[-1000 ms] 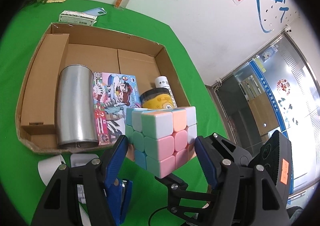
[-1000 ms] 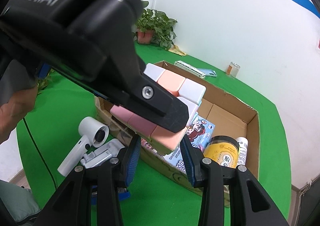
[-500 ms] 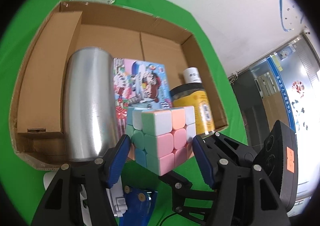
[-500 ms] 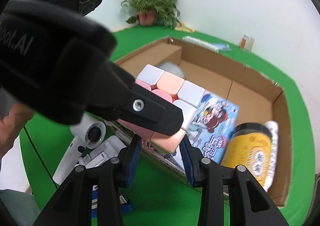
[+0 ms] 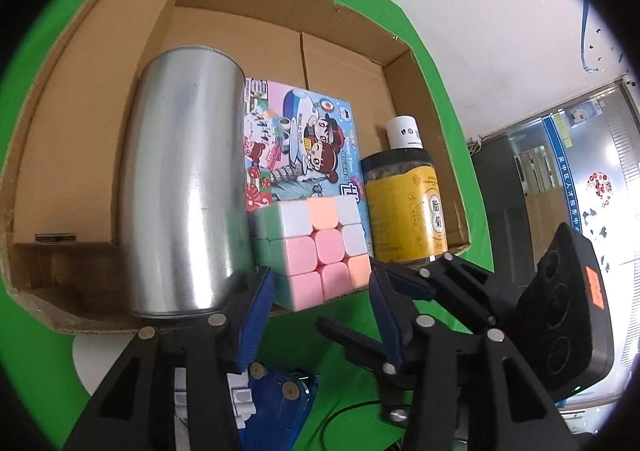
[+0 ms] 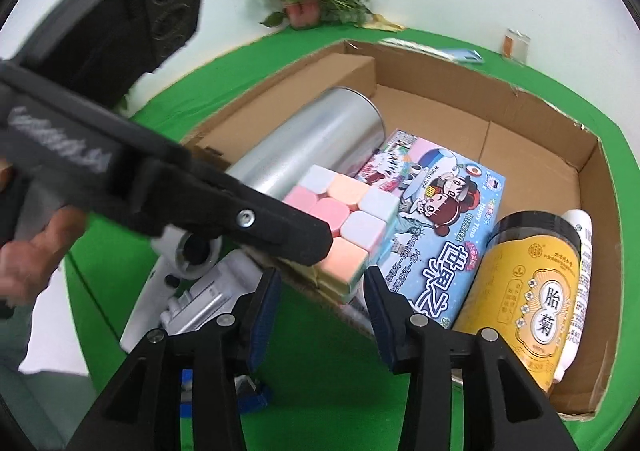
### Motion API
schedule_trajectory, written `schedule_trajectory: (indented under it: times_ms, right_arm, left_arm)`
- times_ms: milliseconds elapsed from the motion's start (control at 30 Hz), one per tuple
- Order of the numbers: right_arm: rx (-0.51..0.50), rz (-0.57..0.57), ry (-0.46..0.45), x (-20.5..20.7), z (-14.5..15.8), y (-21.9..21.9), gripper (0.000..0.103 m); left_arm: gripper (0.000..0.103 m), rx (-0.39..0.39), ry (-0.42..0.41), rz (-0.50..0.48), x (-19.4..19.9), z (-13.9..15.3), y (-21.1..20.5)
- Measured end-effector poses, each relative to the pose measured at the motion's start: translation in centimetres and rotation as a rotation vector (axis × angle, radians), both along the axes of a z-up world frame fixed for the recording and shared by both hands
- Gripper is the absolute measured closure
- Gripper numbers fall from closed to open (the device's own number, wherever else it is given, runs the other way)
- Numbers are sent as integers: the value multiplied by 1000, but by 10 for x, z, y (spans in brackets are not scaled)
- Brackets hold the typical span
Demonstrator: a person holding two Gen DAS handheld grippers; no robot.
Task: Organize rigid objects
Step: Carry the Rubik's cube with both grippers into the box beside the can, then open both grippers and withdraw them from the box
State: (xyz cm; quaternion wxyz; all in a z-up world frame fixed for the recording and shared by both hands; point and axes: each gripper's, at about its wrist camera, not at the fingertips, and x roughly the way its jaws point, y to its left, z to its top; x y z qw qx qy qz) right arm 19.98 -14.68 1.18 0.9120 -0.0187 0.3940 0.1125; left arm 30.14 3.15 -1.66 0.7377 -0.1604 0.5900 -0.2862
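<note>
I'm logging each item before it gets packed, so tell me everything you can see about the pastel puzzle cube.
The puzzle cube is a three-by-three twist cube of matte plastic in pastel pink, peach, mint and pale lavender, scrambled. It sits tilted at the cardboard box's near edge, over the cartoon game box, close beside the metal can. A finger of the left gripper presses its near side in the right wrist view; whether it rests on anything is unclear.

Cardboard box (image 5: pixel 400 35) on worktop (image 5: pixel 436 51), filling the frame centre. Inside, left to right: metal can (image 5: pixel 184 179) lying on its side; game box (image 5: pixel 304 147) flat beside it; jar (image 5: pixel 408 207); small bottle (image 5: pixel 404 131) behind jar. Puzzle cube (image 5: pixel 316 251) at lower centre, over the game box's near end. Hair dryer (image 6: pixel 184 263) outside the box, lower left in the right wrist view.
</note>
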Motion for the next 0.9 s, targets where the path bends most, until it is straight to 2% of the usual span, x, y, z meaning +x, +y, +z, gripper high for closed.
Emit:
schedule_trajectory:
  times_ms: [133, 200, 400, 500, 567, 633, 667, 700, 733, 767, 800, 833, 900]
  right_arm:
    - [15, 10, -2, -3, 2, -9, 62]
    - [53, -19, 9, 2, -1, -16, 75]
    - [47, -23, -9, 1, -5, -9, 77]
    - [53, -29, -12, 1, -7, -10, 76]
    - [43, -36, -23, -3, -5, -8, 75]
    - [4, -93, -71, -11, 3, -7, 63]
    - [-29, -147, -118, -20, 10, -8, 42]
    - [-54, -214, -198, -36, 20, -9, 15]
    - [-58, -252, -256, -47, 27, -10, 4]
    - [-55, -298, -330, -63, 35, -11, 0]
    - [-44, -336, -391, -78, 40, -11, 0]
    - [-33, -347, -404, -86, 41, -10, 0]
    - [6, -332, -363, -95, 35, -4, 0]
  left_arm:
    - [56, 5, -68, 21, 2, 15, 3]
    - [56, 8, -69, 16, 7, 14, 0]
    - [56, 28, -43, 10, 11, 2, -5]
    - [61, 49, -17, 6, 8, -2, -5]
    - [63, 48, -64, 27, 1, 7, 1]
    - [63, 44, -192, 50, -16, 30, 12]
    - [60, 57, -270, 67, -26, 44, 20]
    - [59, 79, -362, 93, -40, 58, 28]
    - [50, 114, -469, 133, -58, 72, 38]
    - [22, 141, -548, 170, -73, 80, 46]
    - [11, 167, -623, 216, -88, 86, 56]
    - [2, 198, -683, 270, -104, 88, 66]
    - [2, 256, -674, 307, -117, 81, 78]
